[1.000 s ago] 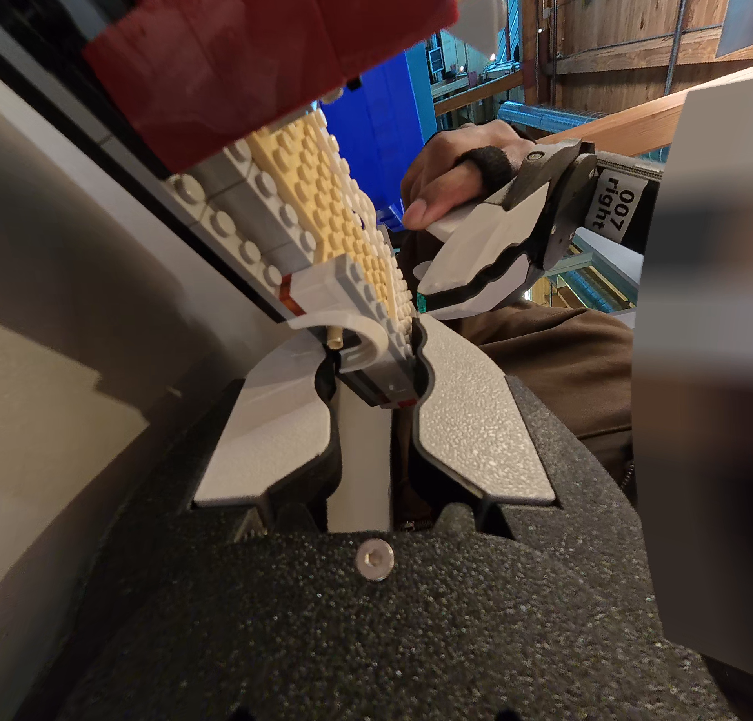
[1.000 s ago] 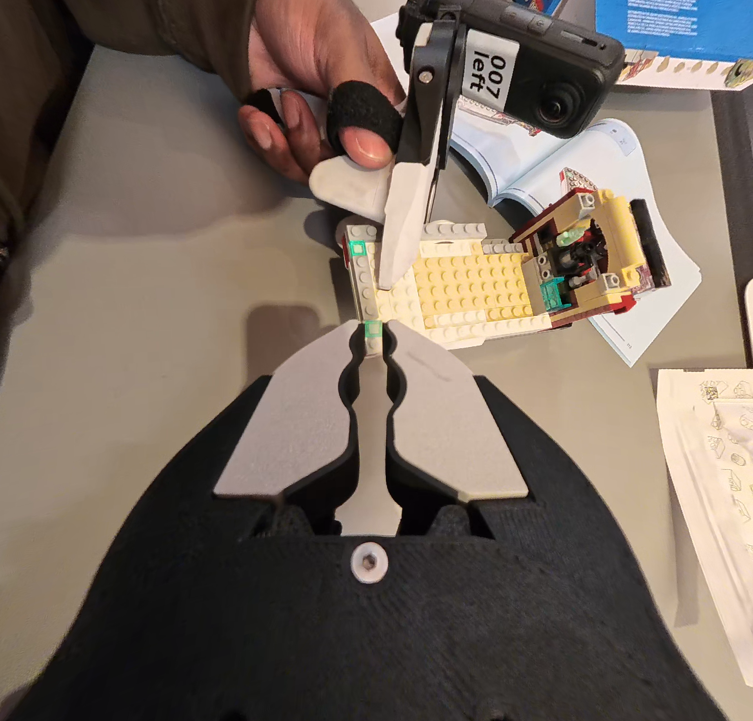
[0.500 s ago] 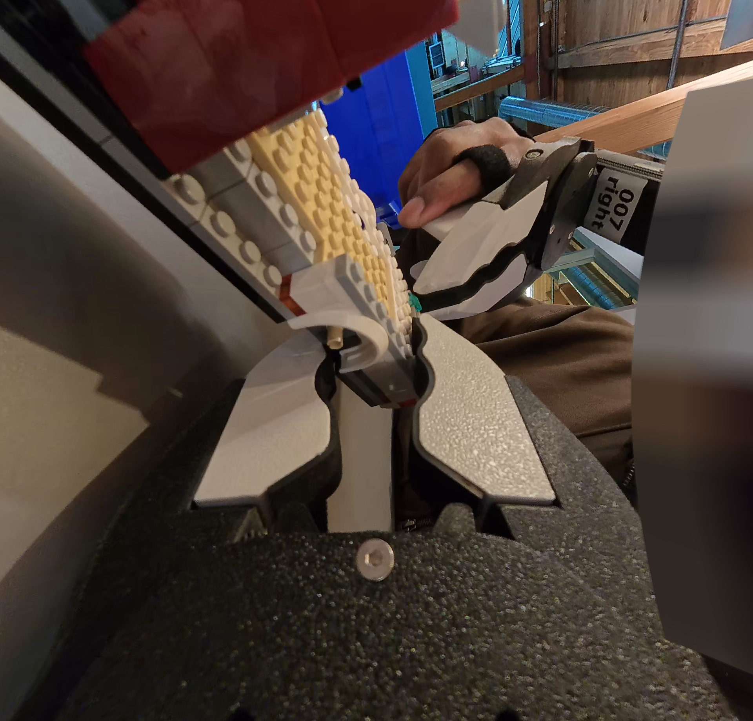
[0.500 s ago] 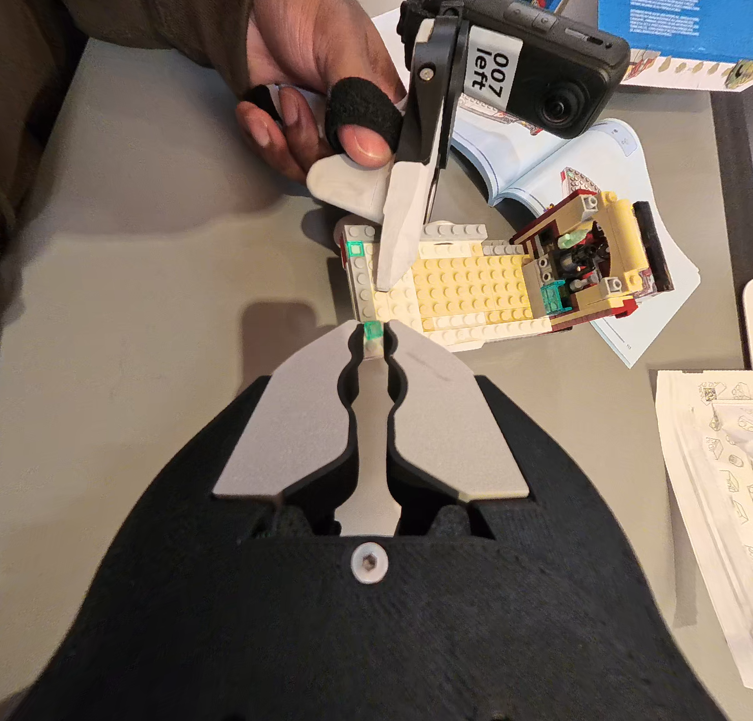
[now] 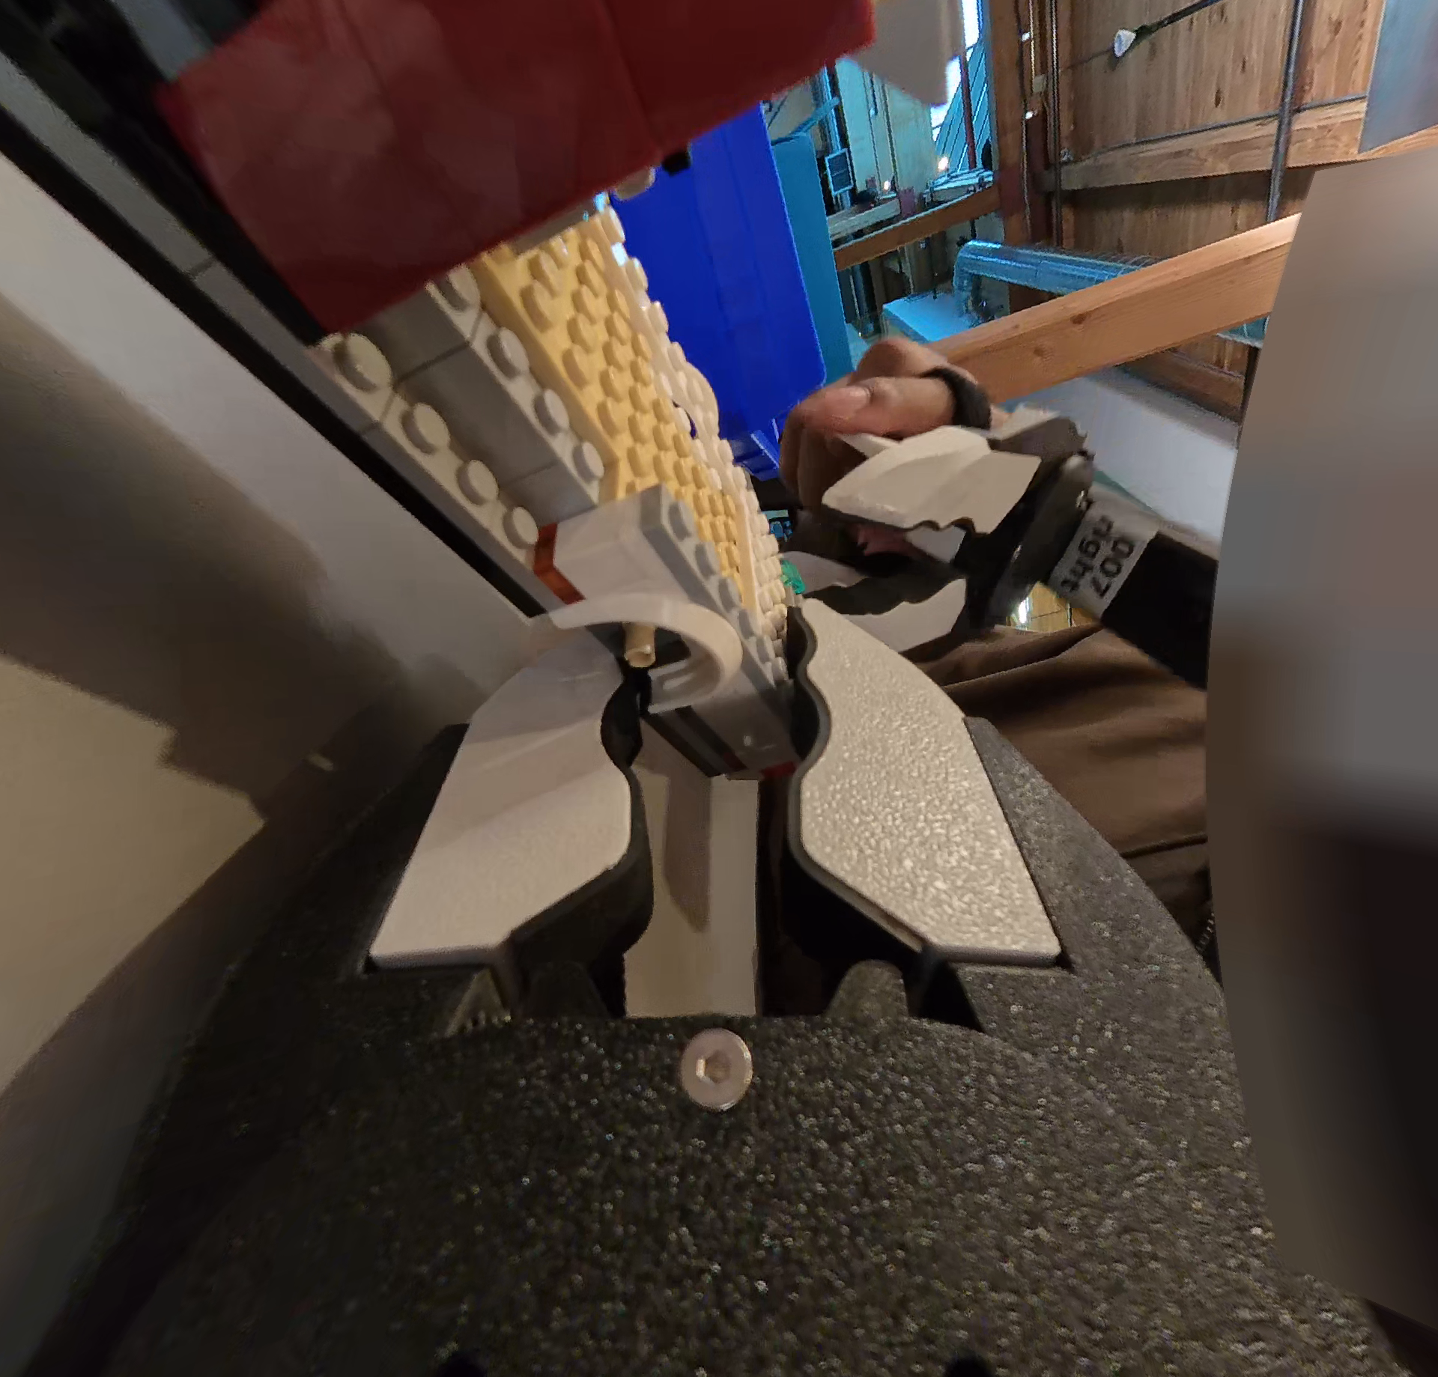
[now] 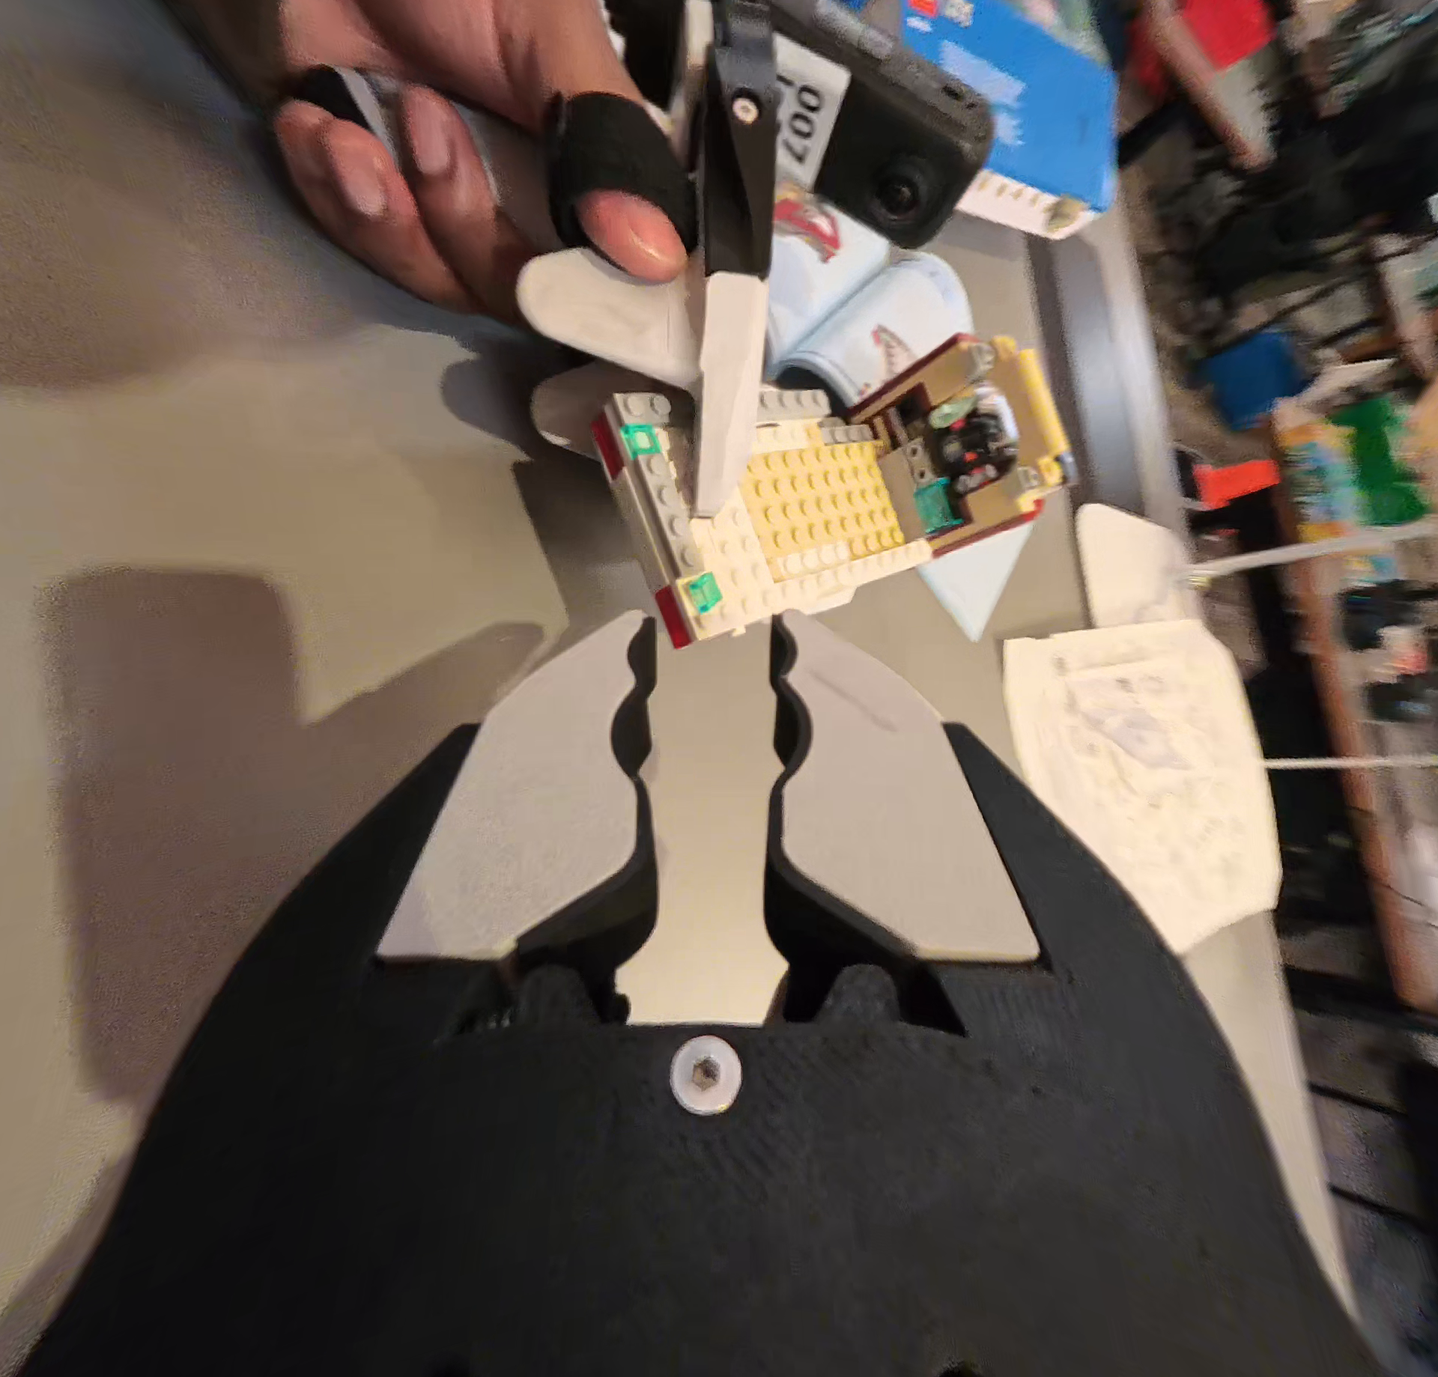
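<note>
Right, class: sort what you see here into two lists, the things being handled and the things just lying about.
Being handled:
- brick model, gripped at its grey end by the left gripper
- small green tile on its corner
- right gripper, open beside that corner

Lying about:
- open booklet
- blue box
- paper bag

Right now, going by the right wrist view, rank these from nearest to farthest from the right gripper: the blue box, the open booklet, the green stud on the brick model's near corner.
From the right gripper:
1. Green stud, just beyond the fingertips, on the model's near corner.
2. Open booklet, behind the model, slightly right.
3. Blue box, at the far top right.
</note>
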